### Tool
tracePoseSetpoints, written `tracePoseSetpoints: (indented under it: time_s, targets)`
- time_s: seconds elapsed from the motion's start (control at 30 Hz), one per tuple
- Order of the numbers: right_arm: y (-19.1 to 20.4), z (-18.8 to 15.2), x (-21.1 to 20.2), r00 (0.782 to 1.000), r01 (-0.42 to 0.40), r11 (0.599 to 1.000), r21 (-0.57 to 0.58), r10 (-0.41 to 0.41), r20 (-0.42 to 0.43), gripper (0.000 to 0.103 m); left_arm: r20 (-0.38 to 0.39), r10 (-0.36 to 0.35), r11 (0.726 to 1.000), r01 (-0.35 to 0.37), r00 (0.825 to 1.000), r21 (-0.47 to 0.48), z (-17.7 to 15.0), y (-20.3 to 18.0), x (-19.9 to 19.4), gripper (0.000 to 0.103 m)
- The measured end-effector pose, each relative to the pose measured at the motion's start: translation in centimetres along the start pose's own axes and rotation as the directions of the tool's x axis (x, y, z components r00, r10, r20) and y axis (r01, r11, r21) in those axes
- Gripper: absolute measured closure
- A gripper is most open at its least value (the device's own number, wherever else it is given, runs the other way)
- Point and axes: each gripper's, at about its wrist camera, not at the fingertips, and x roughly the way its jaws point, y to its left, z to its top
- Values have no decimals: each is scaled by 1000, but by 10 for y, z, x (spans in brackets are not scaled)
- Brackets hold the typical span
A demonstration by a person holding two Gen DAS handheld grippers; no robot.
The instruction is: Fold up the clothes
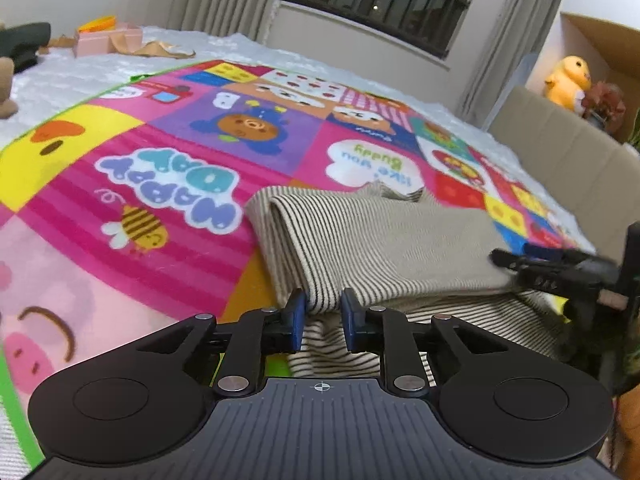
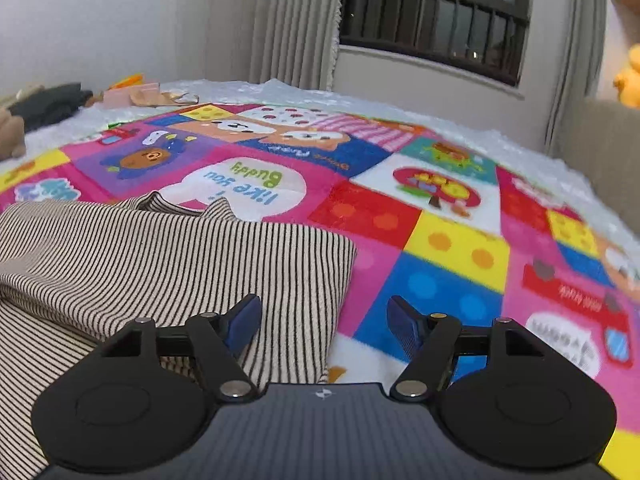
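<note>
A beige garment with thin black stripes (image 1: 380, 232) lies folded on a bright cartoon play mat (image 1: 160, 160) spread over a bed. My left gripper (image 1: 323, 306) is at the garment's near edge, its blue pads pinching a bunched fold of the striped cloth. The right gripper (image 1: 508, 262) reaches in over the garment's right side. In the right wrist view the right gripper (image 2: 324, 316) stands open. Its left finger is over the striped garment (image 2: 160, 260) and its right finger over the mat (image 2: 440, 240). The cloth's edge lies between the jaws, untouched by the pads.
At the bed's far left lie a pink box (image 1: 108, 40), crumpled brown paper (image 1: 160, 50) and a dark bundle (image 1: 24, 42). A beige padded panel (image 1: 560, 140) stands along the right side, with a yellow plush toy (image 1: 568, 84) behind it. Curtains and a barred window are beyond.
</note>
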Motion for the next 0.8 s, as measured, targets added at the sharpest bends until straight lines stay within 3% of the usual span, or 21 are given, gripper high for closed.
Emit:
tracePoseSetpoints:
  time_s: [0.03,0.1,0.23,0.33,0.43,0.5,0.6,0.73,0.8]
  targets:
    - [2,2,-6,1000,7,1000,-11,-6,19,34,12,-2,1000,2,1000,11,3,-1,-4,79]
    - [1,7,-20,998,-45,999,2,45,47,50,63,-7,999,5,998,44,12,-8,-14,76]
    - [1,18,-23,983,-186,980,73,185,15,54,153,-85,995,77,985,57,32,-26,-25,56]
    - [4,13,1,975,-193,977,91,201,-95,53,120,-146,989,143,982,38,32,-33,-4,37]
    - [8,12,5,975,-180,980,89,190,-114,53,-13,-115,993,115,993,2,17,-30,35,35]
    - [9,20,-1,974,-194,975,105,204,-94,55,16,-117,993,116,993,38,4,-31,43,31]
    - [18,46,0,972,-225,970,87,230,-52,55,46,-138,985,133,989,107,-8,-42,46,8]
    - [40,77,45,973,-217,976,33,219,-70,55,59,-147,981,138,987,136,-13,-47,47,4]
    - [49,81,74,972,-210,977,32,212,-105,55,62,-182,979,175,981,104,-13,-39,45,4]
